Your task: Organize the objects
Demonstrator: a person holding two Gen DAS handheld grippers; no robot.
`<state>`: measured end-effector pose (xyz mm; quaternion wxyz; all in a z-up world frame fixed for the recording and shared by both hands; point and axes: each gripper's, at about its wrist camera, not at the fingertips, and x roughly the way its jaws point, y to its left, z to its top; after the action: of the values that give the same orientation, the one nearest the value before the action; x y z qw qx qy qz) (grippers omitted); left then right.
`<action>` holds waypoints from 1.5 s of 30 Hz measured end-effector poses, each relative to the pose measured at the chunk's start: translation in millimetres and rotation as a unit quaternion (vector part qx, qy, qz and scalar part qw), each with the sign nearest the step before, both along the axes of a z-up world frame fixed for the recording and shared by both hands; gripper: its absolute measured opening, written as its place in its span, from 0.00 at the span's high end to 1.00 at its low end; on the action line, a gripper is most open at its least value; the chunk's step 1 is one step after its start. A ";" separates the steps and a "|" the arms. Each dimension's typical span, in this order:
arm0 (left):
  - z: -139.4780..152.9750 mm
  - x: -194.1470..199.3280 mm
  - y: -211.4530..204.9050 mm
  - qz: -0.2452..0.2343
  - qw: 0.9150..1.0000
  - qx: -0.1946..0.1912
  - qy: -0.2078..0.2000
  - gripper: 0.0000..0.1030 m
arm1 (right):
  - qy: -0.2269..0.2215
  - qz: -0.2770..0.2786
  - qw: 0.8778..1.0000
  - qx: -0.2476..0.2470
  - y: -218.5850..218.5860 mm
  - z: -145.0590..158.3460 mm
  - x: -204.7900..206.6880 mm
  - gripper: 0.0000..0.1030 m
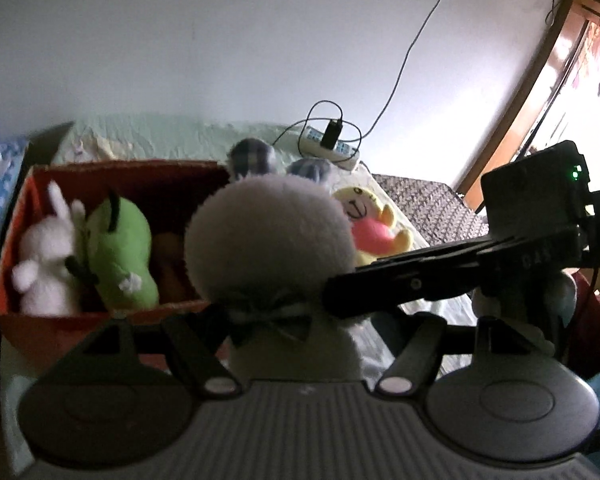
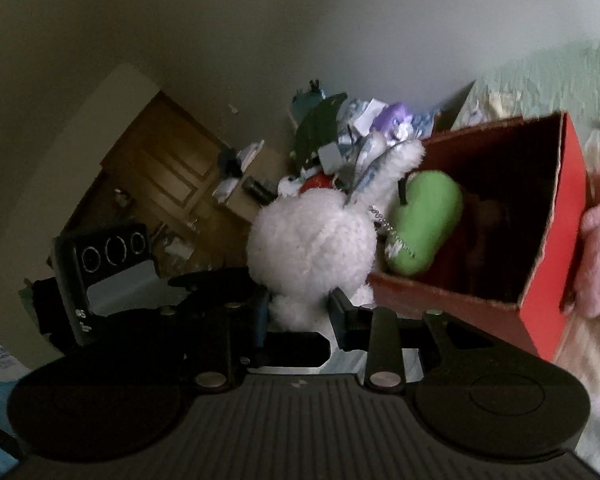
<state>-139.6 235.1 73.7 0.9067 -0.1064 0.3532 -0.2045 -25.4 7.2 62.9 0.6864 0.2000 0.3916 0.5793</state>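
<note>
Plush (image 1: 268, 236): white, fluffy, round head, checked ears, striped bow at the neck. It fills the centre of both views, upright and in the air, just right of the box and short of it.

Left claw (image 1: 296, 344): set narrow around the plush's body below the bow, with a finger on each side. The tips are hidden in the fur, so the hold is a judgement, but the toy stands in front of the camera with nothing else under it.

Right claw (image 2: 300, 312): closed on the plush's lower part, its pads sunk in the fluff. In the left view it comes in from the right of the frame and meets the toy at the neck. Both claws seem to be on one toy, probably to pass it across or to steady a soft, floppy load before the drop.

Box (image 1: 16, 248): red card, open top, left of the frame in the left view and right of the frame in the right view. It serves as the bin for the sorted toys.
- White rabbit (image 1: 44, 256), against the left wall of the box.
- Green toy (image 1: 120, 256), touching the rabbit.
- Something brown beside it, too dark to name.
- Room remains on the near right side, so the plush should fit there.

Bed (image 1: 172, 136): pale green cover, carries the box.
- Yellow toy (image 1: 374, 220), behind the plush, not yet boxed.
- Pink toy (image 2: 596, 260), against the box's outer wall at the right edge of the right view.
- Power strip (image 1: 332, 148) with cable, upper middle, well apart.
</note>
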 end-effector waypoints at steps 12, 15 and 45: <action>-9.4 47.1 14.8 -0.016 1.000 0.003 -0.004 0.29 | -0.024 -0.091 0.996 -0.008 -1.1 -6.8 14.1 0.67; -16.5 61.3 16.5 -0.017 1.000 0.002 -0.001 0.29 | -0.029 -0.112 0.993 -0.017 2.2 -10.4 20.8 0.67; -70.9 131.0 42.1 0.018 0.997 0.003 0.078 0.29 | -0.006 -0.143 0.985 -0.100 43.6 -48.0 66.7 0.69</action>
<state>-8.6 277.2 2.8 0.8803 -0.1255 0.4211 -0.1786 41.4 50.9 14.9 0.7810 0.1802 0.4106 0.4346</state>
